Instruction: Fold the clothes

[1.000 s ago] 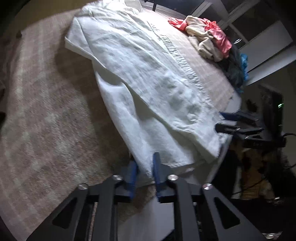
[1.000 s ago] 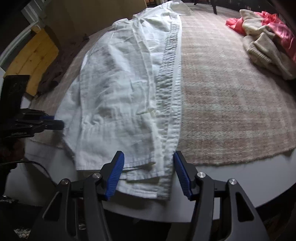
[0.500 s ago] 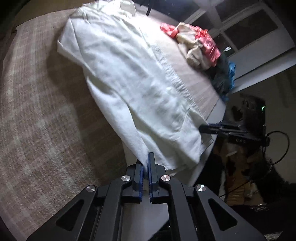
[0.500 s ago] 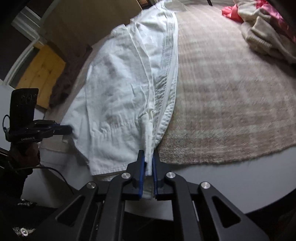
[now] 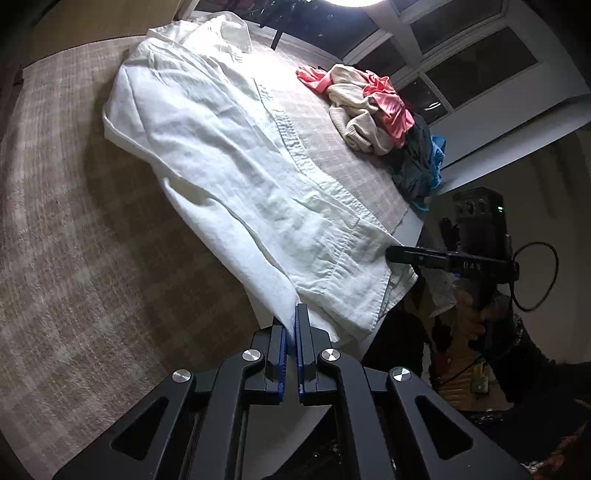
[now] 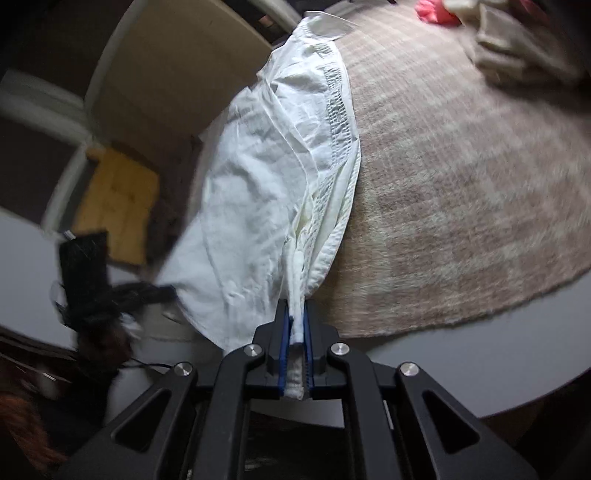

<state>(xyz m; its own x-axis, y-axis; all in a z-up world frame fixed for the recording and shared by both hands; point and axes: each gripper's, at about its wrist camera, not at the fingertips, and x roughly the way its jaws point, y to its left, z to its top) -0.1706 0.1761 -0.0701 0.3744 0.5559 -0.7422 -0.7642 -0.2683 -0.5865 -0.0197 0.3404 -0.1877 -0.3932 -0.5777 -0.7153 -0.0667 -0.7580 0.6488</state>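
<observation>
Both grippers (image 5: 290,325) (image 6: 295,317) clamped on creased white shirt (image 5: 236,166) hem.

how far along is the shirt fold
Early. Sides of the white shirt look folded inward. In hand: left tool and right tool each pinch its near hem; the right has just closed. Left: folding the hem toward the collar, then the clothes pile.

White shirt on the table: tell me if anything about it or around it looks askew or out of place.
The white linen shirt lies diagonally across the beige checked blanket, its hem past the blanket's edge. Both hem corners are pinched, by the left gripper and the right gripper. A heap of unfolded clothes sits at the far side. Nothing looks damaged.
</observation>
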